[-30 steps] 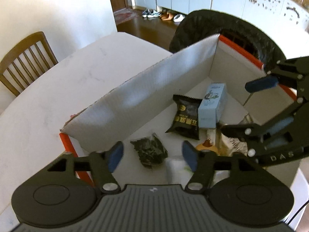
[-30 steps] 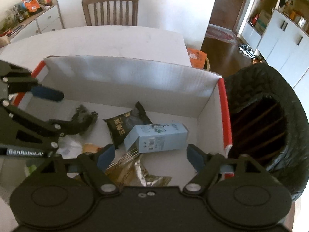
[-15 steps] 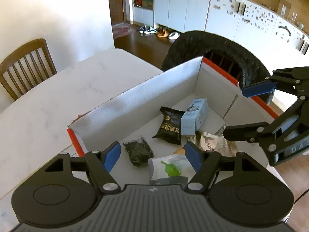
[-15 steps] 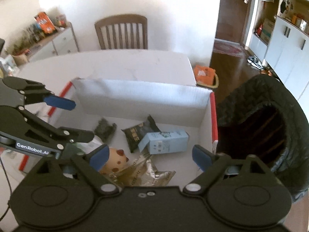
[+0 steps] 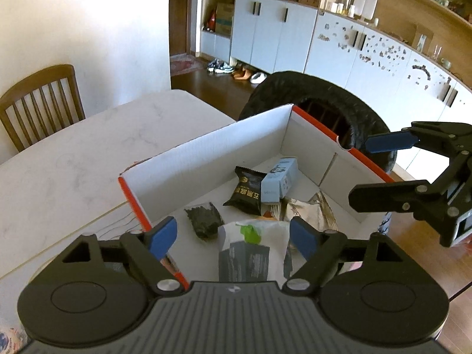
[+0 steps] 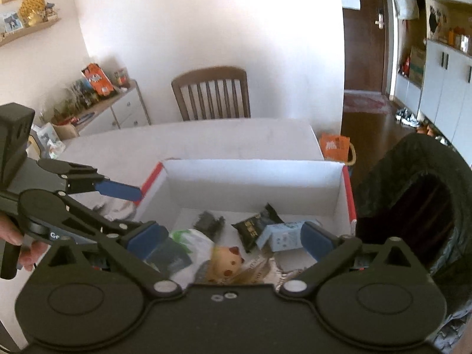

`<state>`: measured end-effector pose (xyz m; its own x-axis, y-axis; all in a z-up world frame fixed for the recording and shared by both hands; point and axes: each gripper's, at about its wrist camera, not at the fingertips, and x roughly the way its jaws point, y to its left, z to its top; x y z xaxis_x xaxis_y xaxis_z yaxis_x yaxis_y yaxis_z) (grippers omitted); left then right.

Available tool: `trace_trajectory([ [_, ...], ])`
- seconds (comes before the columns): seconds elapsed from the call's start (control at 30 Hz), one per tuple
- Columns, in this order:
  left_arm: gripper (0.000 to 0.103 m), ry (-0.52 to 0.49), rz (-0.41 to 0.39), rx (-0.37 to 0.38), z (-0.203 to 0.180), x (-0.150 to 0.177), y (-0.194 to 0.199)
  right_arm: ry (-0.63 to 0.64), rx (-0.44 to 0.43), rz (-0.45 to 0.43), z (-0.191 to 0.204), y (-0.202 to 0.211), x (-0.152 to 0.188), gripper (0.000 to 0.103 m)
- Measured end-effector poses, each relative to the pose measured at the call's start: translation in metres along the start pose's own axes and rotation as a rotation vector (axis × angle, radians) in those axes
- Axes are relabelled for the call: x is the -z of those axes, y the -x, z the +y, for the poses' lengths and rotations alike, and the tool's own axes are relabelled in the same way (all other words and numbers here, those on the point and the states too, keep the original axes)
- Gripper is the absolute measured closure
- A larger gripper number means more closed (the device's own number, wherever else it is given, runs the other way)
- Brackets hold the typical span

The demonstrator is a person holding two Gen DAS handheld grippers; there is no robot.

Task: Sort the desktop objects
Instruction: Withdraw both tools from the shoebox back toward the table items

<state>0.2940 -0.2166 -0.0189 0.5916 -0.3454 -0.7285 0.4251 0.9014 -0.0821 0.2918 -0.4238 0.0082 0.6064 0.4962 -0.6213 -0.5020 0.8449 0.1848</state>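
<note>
A white cardboard box with red edges (image 5: pixel 206 159) (image 6: pixel 250 174) stands on the white table. Inside lie a black snack packet (image 5: pixel 247 190) (image 6: pixel 253 226), a light blue carton (image 5: pixel 280 180) (image 6: pixel 280 236), a dark crumpled wrapper (image 5: pixel 203 219) (image 6: pixel 209 221), a white bag with green print (image 5: pixel 253 236) (image 6: pixel 188 239), a silver foil wrapper (image 5: pixel 309 209) and a yellow toy (image 6: pixel 225 264). My left gripper (image 5: pixel 233 236) is open and empty above the box's near side. My right gripper (image 6: pixel 233 237) is open and empty, also above the box.
A bin lined with a black bag (image 5: pixel 321 103) (image 6: pixel 419 206) stands beside the box at the table's end. A wooden chair (image 5: pixel 41 100) (image 6: pixel 211 93) is at the far side of the table (image 5: pixel 73 159). A sideboard with clutter (image 6: pixel 97 100) stands by the wall.
Both grippers have risen and pulled back from the box, so it looks smaller and lower in both views. Both stayed open and empty. The items in the box have not moved.
</note>
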Motion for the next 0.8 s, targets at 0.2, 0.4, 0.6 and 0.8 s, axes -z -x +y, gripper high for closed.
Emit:
trace_trajectory([
  [0.2,0.012,0.008,-0.039,0.023,0.01,0.013,0.023,-0.061,0.016,-0.052,0.016,0.013,0.005,0.001],
  [0.4,0.003,-0.002,-0.082,0.047,0.019,0.025,0.047,-0.095,0.046,-0.08,0.04,0.019,0.009,0.001],
  [0.6,0.002,0.021,-0.116,0.076,0.037,0.041,0.073,-0.128,0.037,-0.077,0.068,0.016,0.015,0.001],
  [0.8,0.002,0.048,-0.131,0.073,0.06,0.062,0.094,-0.142,0.021,-0.084,0.101,0.008,0.019,0.001],
])
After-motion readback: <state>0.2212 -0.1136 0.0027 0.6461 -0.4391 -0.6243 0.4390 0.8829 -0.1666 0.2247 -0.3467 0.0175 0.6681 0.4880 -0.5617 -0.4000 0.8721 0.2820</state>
